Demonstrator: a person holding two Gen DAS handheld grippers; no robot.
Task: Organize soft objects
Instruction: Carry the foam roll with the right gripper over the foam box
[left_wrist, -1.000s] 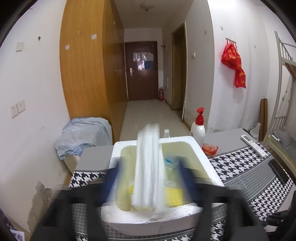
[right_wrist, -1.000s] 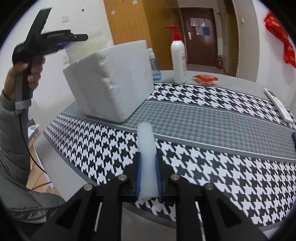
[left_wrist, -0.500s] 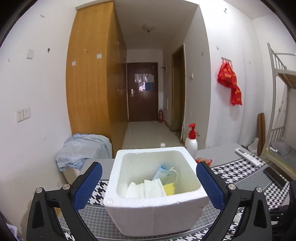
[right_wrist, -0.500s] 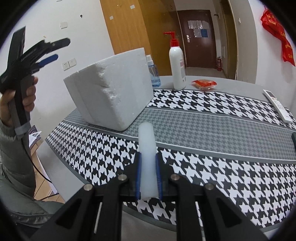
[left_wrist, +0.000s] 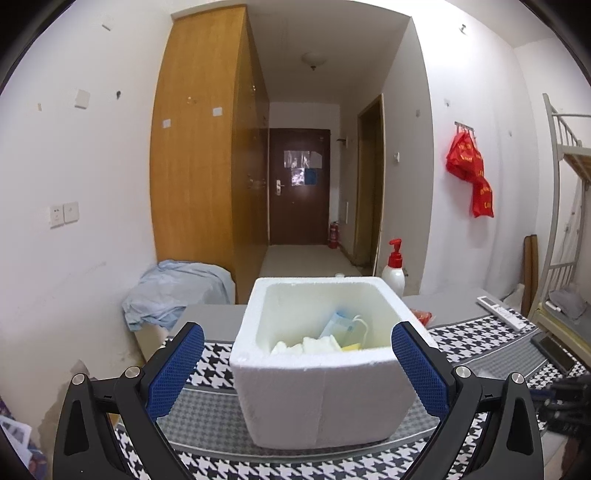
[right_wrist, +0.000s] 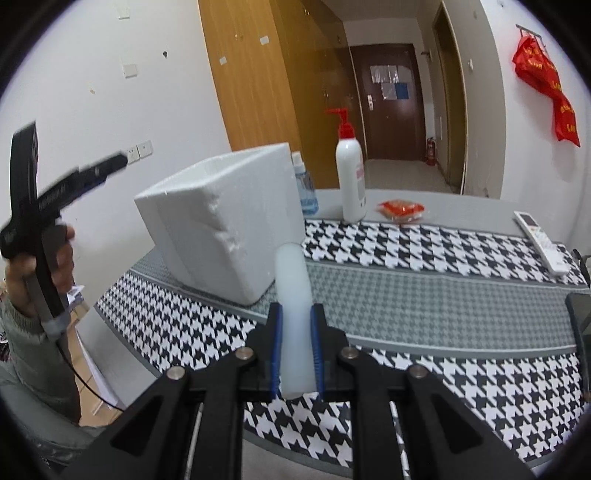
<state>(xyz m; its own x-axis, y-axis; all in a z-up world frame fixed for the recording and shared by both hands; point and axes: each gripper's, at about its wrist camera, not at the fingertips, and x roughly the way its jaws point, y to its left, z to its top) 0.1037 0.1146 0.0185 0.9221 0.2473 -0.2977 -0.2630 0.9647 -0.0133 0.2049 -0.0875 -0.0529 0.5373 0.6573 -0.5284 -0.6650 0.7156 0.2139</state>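
A white foam box (left_wrist: 321, 354) stands on the houndstooth table; it also shows in the right wrist view (right_wrist: 225, 221). Inside it lie white folded soft pieces (left_wrist: 306, 345), a blue-white packet (left_wrist: 340, 325) and something yellow (left_wrist: 351, 346). My left gripper (left_wrist: 297, 373) is open and empty, held in front of and a little above the box; it shows at the left of the right wrist view (right_wrist: 59, 192). My right gripper (right_wrist: 296, 336) is shut on a white soft roll (right_wrist: 293, 291), held above the table's near edge, to the right of the box.
A pump bottle (right_wrist: 351, 177), a small blue-labelled bottle (right_wrist: 306, 188), a red packet (right_wrist: 402, 210) and a remote (right_wrist: 541, 236) sit at the back of the table. A dark flat object (left_wrist: 554, 350) lies at the right. A blue cloth pile (left_wrist: 173, 295) is beyond the table's left.
My left gripper let go of the white folded piece into the box, opened wide and drew back and up. My right gripper moved slightly with the roll still held.
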